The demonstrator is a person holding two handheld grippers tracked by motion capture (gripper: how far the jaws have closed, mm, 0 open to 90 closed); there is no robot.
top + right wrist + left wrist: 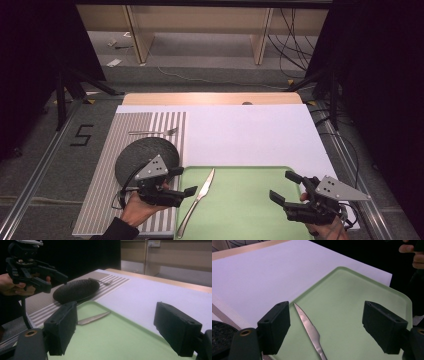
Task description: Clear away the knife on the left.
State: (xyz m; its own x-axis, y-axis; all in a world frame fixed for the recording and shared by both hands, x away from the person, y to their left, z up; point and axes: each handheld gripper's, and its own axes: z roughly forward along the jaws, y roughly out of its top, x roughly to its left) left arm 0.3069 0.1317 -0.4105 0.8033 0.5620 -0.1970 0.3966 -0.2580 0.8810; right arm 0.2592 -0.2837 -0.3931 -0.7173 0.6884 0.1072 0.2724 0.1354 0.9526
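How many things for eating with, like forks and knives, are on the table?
2. A knife lies on the green tray, near its left edge. A fork lies on the striped placemat, beyond the dark plate. None seems hidden.

Grey carpeted floor [35, 165] all around the counter [210, 98], black "5" mark [81, 135] taped on it to the counter's left. Beyond the counter's far edge, pale wooden furniture legs [136, 32], loose black cables [295, 45] and scattered scraps [114, 62]. Black curtains [380, 75] flanking the counter on both sides. Dim light overall.
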